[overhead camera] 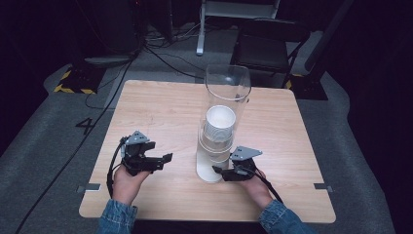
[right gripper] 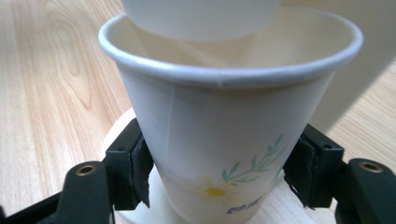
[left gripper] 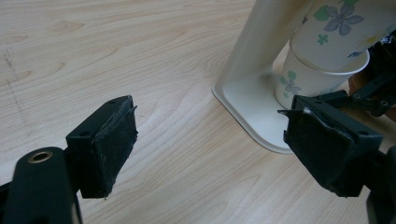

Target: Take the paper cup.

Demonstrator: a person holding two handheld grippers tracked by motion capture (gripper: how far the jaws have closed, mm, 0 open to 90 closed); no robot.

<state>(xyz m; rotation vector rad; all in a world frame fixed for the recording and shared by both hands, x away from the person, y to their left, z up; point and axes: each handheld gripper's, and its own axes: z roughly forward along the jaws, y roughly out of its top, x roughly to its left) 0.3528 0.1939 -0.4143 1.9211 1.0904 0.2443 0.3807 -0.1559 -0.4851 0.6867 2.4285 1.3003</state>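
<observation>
A tall clear tube dispenser stands on a white base and holds a stack of white paper cups. In the right gripper view, the lowest flowered paper cup sits between my right gripper's black pads, which press both its sides; a second cup is nested in it from above. In the high view my right gripper is at the base's right. My left gripper rests left of the dispenser, open and holding nothing, pointing at the base and the bottom cup.
The wooden table is bare to the left of and behind the dispenser. Beyond its far edge are a dark chair, cables on grey floor and a white stand.
</observation>
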